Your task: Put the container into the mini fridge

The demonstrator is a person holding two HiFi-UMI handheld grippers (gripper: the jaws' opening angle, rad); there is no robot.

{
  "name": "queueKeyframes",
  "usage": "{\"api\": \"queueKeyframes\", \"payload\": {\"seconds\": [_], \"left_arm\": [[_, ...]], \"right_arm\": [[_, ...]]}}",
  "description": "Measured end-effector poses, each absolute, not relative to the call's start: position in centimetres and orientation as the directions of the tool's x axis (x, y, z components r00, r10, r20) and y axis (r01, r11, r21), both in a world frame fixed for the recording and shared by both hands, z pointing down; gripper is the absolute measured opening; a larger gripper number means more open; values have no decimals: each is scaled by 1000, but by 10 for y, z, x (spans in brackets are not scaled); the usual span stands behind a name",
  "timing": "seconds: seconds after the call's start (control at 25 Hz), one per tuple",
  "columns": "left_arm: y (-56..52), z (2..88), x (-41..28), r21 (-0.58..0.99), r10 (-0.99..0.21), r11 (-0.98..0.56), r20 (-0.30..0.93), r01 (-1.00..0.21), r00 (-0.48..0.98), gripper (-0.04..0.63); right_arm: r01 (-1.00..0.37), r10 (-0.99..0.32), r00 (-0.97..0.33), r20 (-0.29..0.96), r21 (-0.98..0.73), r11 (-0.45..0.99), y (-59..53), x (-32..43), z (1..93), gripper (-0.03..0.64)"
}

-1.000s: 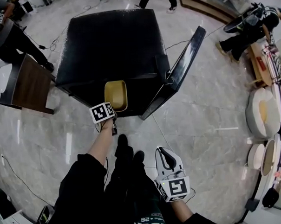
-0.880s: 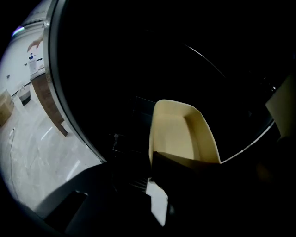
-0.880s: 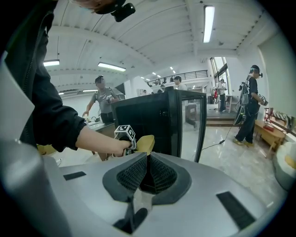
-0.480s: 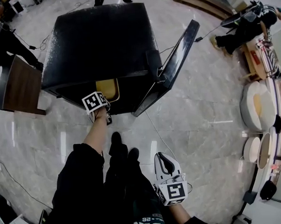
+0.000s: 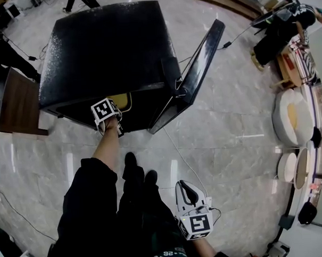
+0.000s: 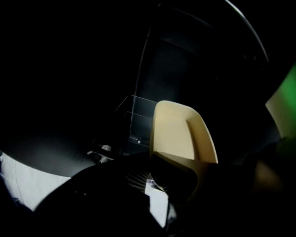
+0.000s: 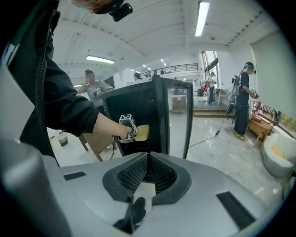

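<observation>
A black mini fridge (image 5: 109, 47) stands on the marble floor with its door (image 5: 198, 65) swung open to the right. My left gripper (image 5: 114, 105) is at the fridge's opening, shut on the rim of a tan container (image 5: 122, 102). Most of the container lies under the fridge's top. In the left gripper view the container (image 6: 178, 136) sits in the dark interior just beyond the left gripper (image 6: 152, 173). My right gripper (image 5: 185, 185) hangs low by my right side, shut and holding nothing. From the right gripper view I see the fridge (image 7: 134, 111), the container (image 7: 142, 132) and the right gripper (image 7: 148, 169).
A brown wooden chair (image 5: 16, 102) stands left of the fridge. A cable (image 5: 178, 151) runs across the floor from the door. White round tubs (image 5: 291, 117) line the right edge. People (image 5: 282, 32) stand at the far right. My shoes (image 5: 136, 171) are in front of the fridge.
My left gripper has pushed the container deeper into the fridge, so less of it shows below the top. The head view has moved closer. My right gripper has barely moved.
</observation>
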State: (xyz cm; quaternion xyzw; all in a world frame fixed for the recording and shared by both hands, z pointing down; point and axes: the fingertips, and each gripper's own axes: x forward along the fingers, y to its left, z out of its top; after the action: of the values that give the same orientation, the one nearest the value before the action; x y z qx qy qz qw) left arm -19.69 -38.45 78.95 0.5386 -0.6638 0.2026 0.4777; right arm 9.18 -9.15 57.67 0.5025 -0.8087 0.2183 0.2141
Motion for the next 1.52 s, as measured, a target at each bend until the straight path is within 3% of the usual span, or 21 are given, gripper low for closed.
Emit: {"api": "queueKeyframes", "payload": {"seconds": [0.36,0.64,0.92,1.32,1.52], "left_arm": [[-394,787,-197,211,-527,353,850,-912,-7,19],[-389,754,-213,103,-604,289,791,-952,-98,21],[-364,722,-196,135,-666,205,745,-969,-37,21],[-312,650,-155,132,-767,-65,628,-989,134,14],[-278,636,-149,137,-769,-94,620,-986,160,14]], "right_arm": [[-911,-722,-393,569,-137,388,-93,94,577,43],[-900,-728,-419,543,-145,410,-104,80,566,43],[-876,-732,-469,494,-153,458,-115,67,554,43],[-855,-745,-511,429,-165,492,-135,55,531,42],[-841,-738,-534,412,-164,516,-135,47,524,43]]}}
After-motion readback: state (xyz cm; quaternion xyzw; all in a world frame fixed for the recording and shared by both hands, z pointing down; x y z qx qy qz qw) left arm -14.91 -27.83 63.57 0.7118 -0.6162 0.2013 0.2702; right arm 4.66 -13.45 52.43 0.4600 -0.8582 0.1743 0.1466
